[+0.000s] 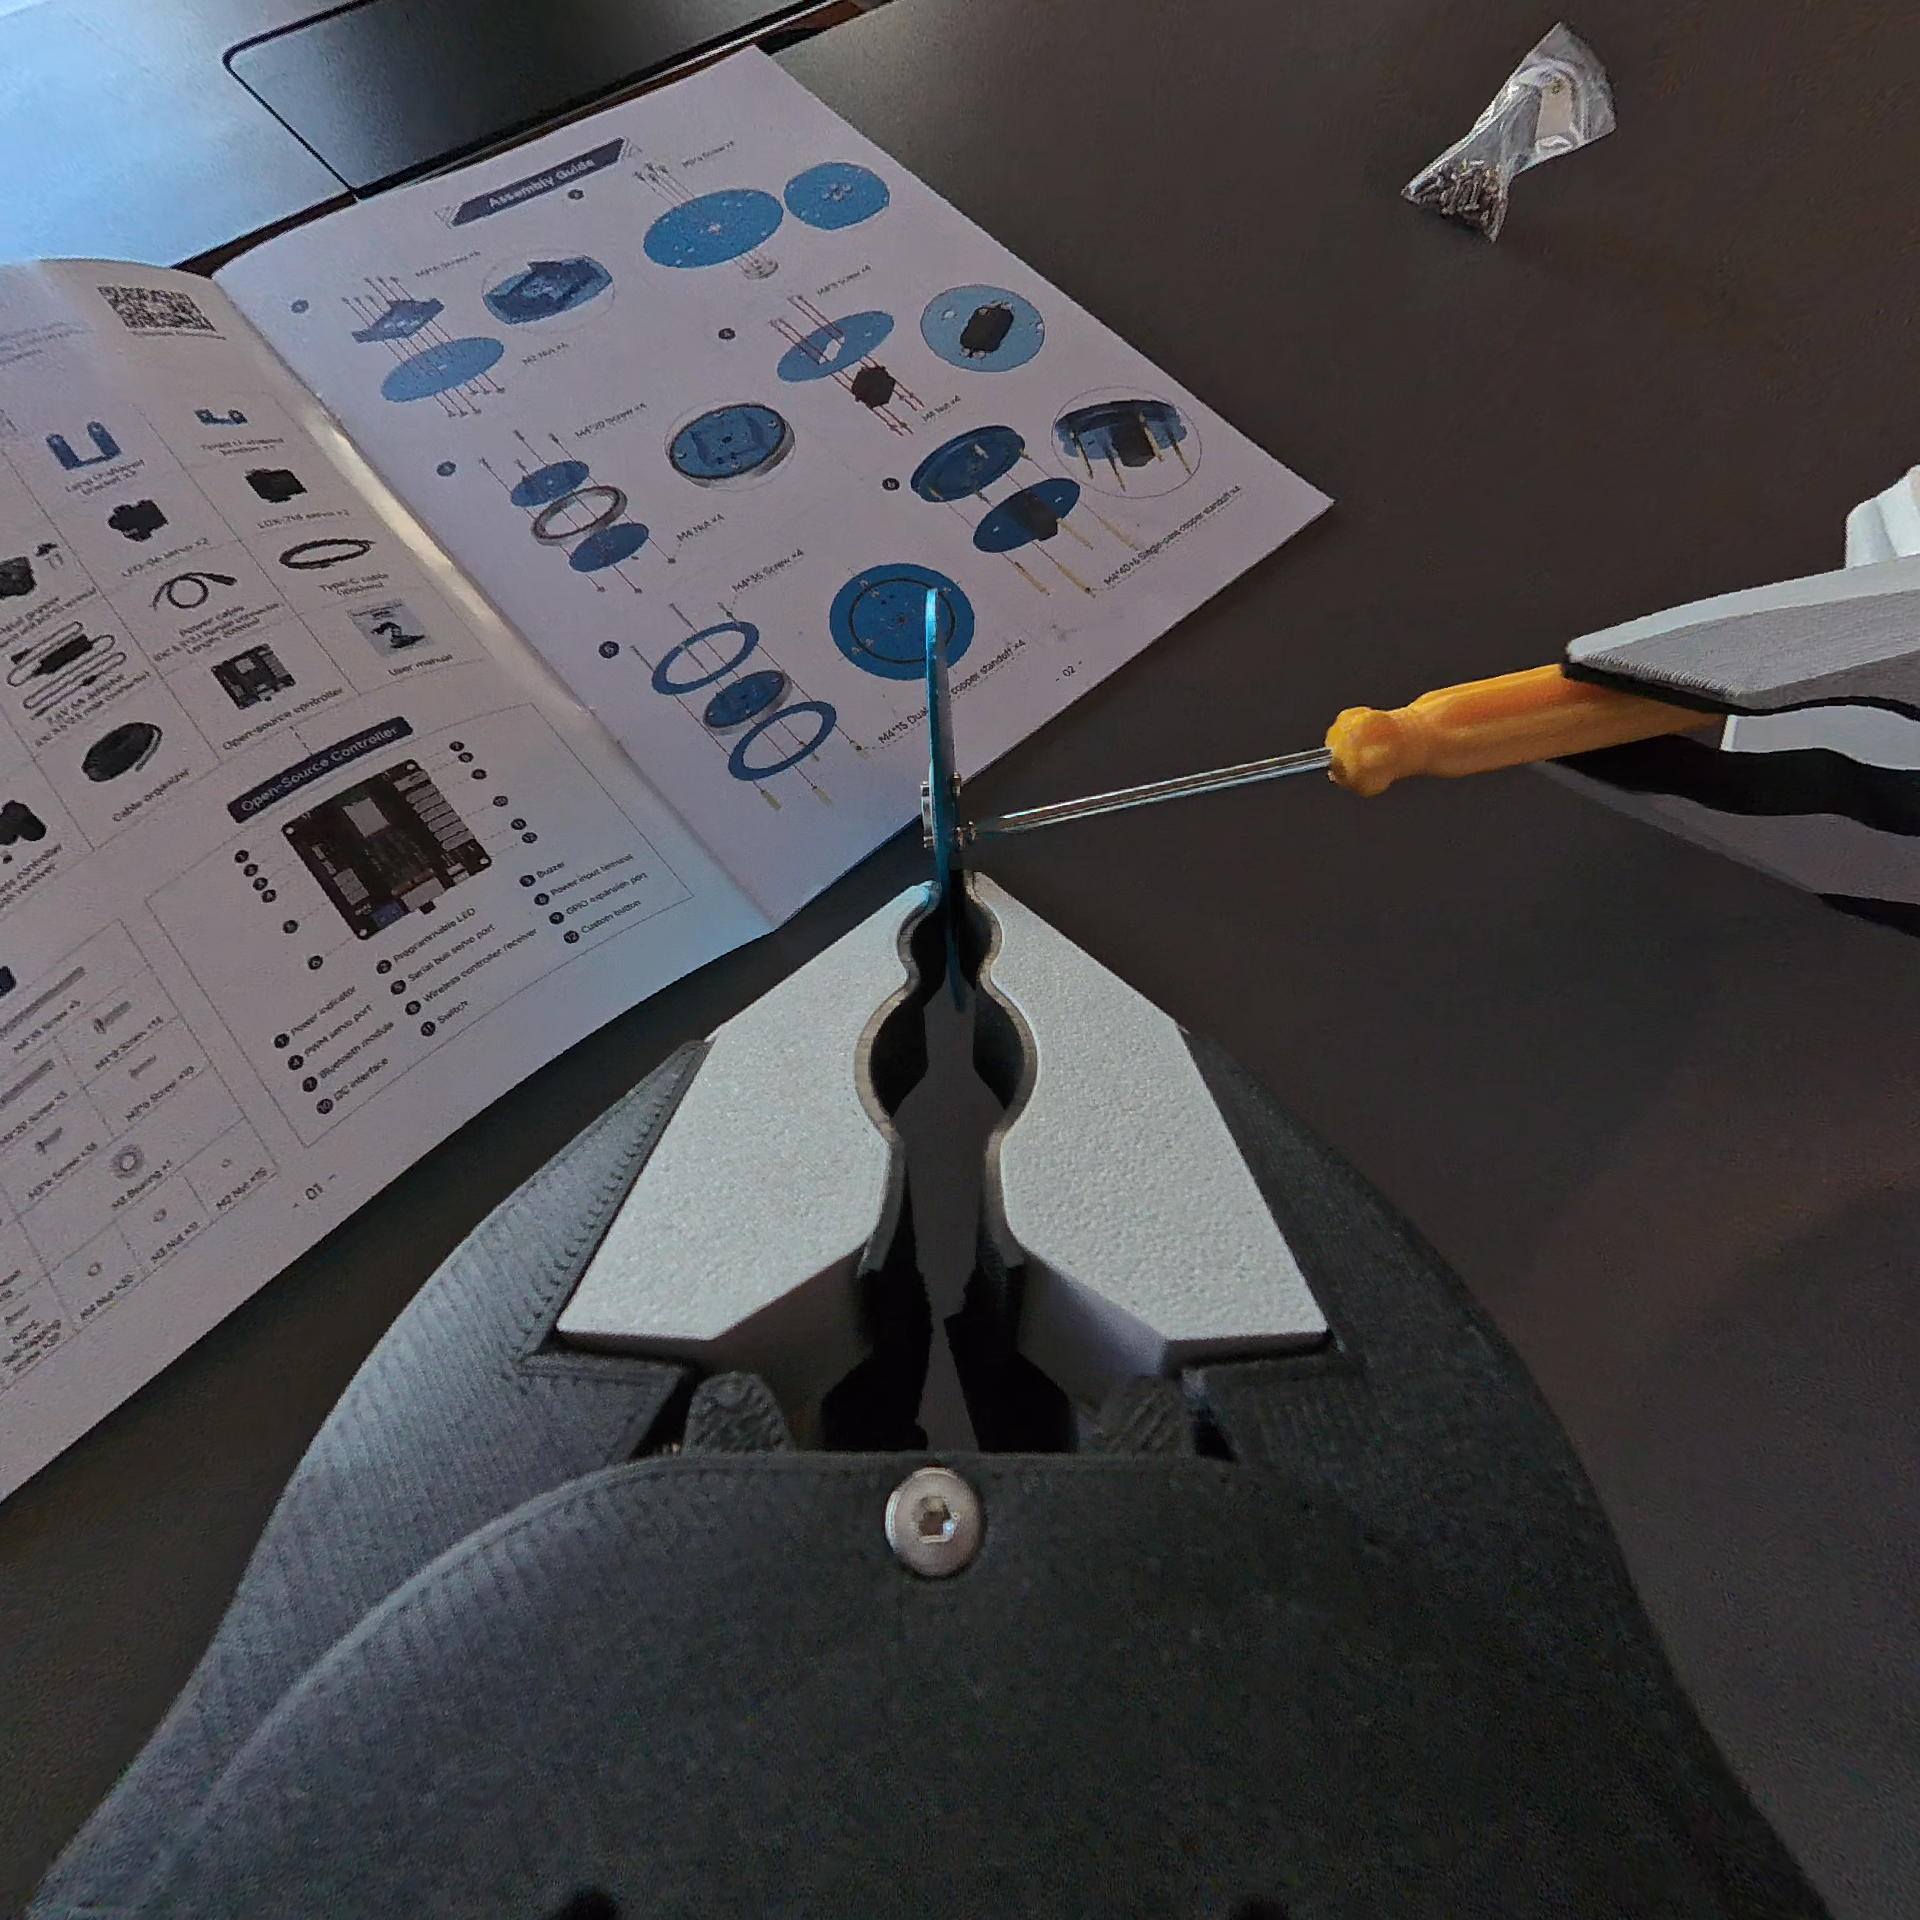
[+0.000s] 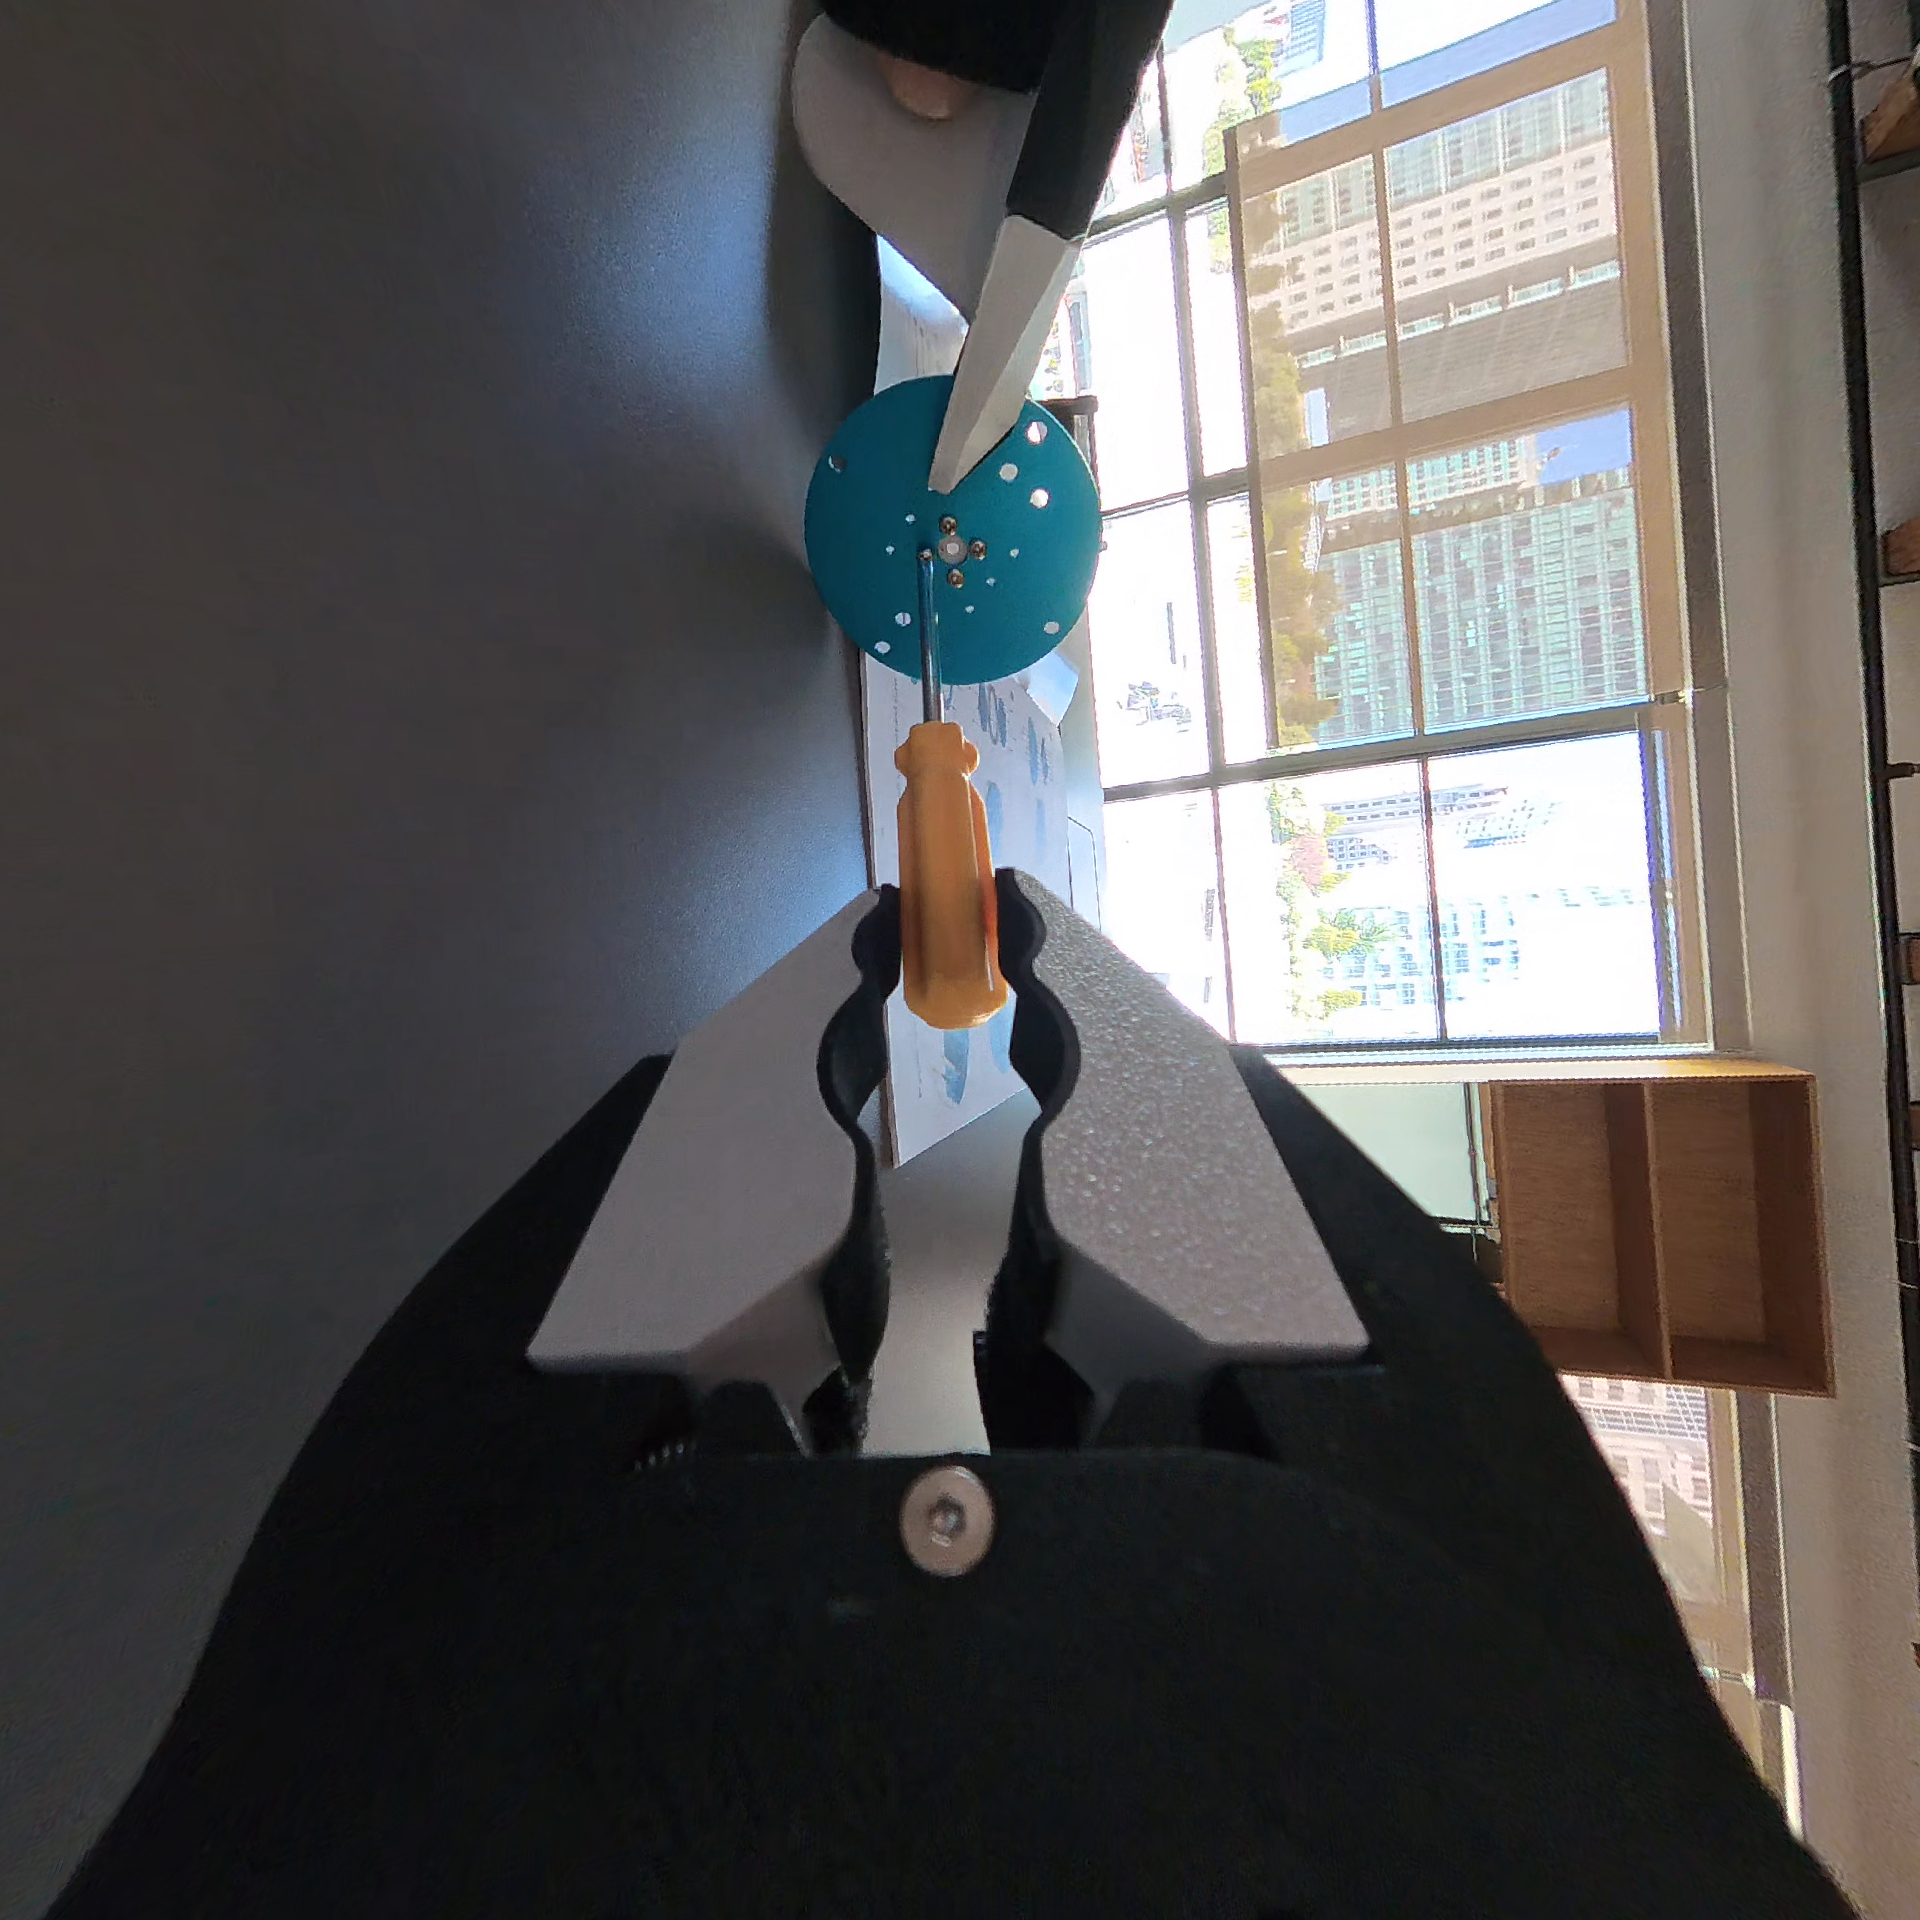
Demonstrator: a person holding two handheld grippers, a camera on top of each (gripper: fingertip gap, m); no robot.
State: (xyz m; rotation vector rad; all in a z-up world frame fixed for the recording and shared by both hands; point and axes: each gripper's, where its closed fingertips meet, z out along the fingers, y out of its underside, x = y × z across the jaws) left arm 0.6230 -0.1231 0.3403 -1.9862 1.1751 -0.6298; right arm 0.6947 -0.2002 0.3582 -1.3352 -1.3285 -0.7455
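My left gripper (image 1: 948, 896) is shut on the lower edge of a thin blue round plate (image 1: 943, 727), held upright and edge-on above the dark table. In the right wrist view the plate (image 2: 997, 613) shows its face with many small holes and screws around its centre, and the left gripper's fingers (image 2: 1003, 353) pinch it from above. My right gripper (image 2: 943, 914) is shut on the orange handle of a small screwdriver (image 2: 943, 883). Its metal shaft (image 1: 1143, 795) reaches the plate, and its tip sits on a screw beside the centre. The right gripper (image 1: 1745, 675) enters the left wrist view from the right.
An open assembly booklet (image 1: 416, 623) lies flat on the dark table (image 1: 1455, 1143) to the left. A small clear bag of screws (image 1: 1507, 135) lies at the far right. A dark tray or pad (image 1: 499, 83) sits behind the booklet. A window and a wooden shelf box (image 2: 1662, 1226) show in the right wrist view. The left gripper's tips are roughly 11 cm from the right gripper's.
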